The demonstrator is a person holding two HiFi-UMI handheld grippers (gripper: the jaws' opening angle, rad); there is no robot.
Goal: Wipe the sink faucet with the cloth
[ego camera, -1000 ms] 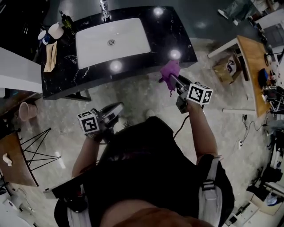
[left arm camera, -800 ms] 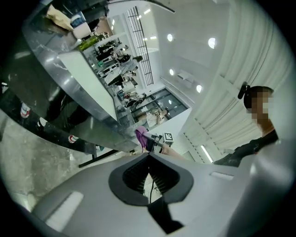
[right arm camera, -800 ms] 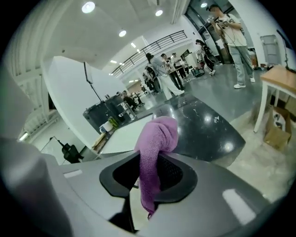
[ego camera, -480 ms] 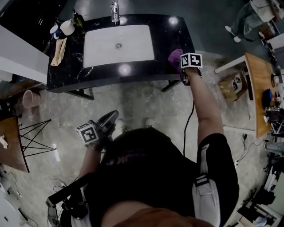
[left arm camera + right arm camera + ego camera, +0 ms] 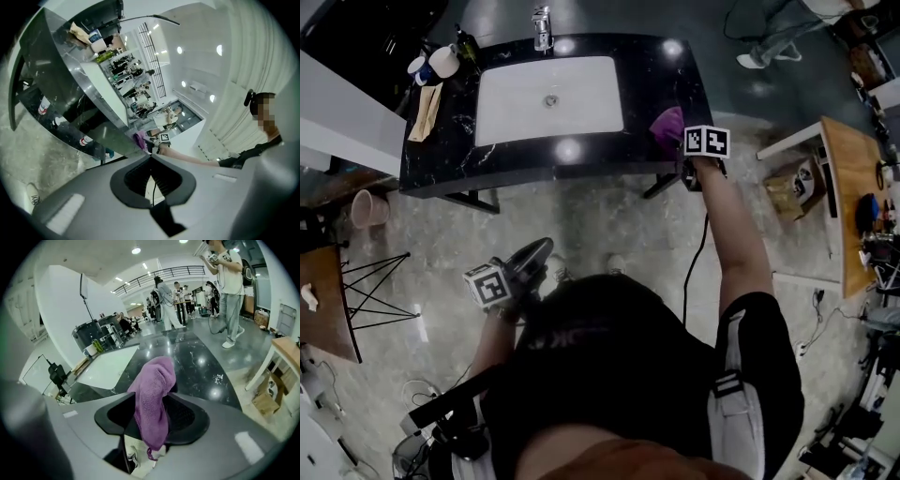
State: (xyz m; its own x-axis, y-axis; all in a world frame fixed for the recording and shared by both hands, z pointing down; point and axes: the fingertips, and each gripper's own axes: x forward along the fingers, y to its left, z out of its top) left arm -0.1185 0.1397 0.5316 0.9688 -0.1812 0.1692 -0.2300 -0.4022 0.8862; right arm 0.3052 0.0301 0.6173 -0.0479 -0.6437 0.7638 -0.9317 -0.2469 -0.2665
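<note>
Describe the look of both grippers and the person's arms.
The left gripper and right gripper are grey shells with black ribbed pads; each bears a white cube of black square markers. A black cable hangs by the right arm. The short right sleeve is dark, white-striped.

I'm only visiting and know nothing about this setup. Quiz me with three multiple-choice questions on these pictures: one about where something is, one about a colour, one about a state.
1. Where is the purple cloth?
A. in the left gripper
B. at the black counter's right edge, between the right gripper's jaws
C. in the sink basin

2. What colour is the sink basin?
A. black
B. white
C. purple

3. How do the left gripper's jaws stand?
A. wide apart
B. clamped on the cloth
C. together, nothing between them

Answers:
1 B: the right gripper view shows it draped between the jaws, which have just been opening and stand apart above the counter.
2 B: the head view shows it white against the black counter.
3 C: the left gripper view shows the jaws meeting, empty.
</note>
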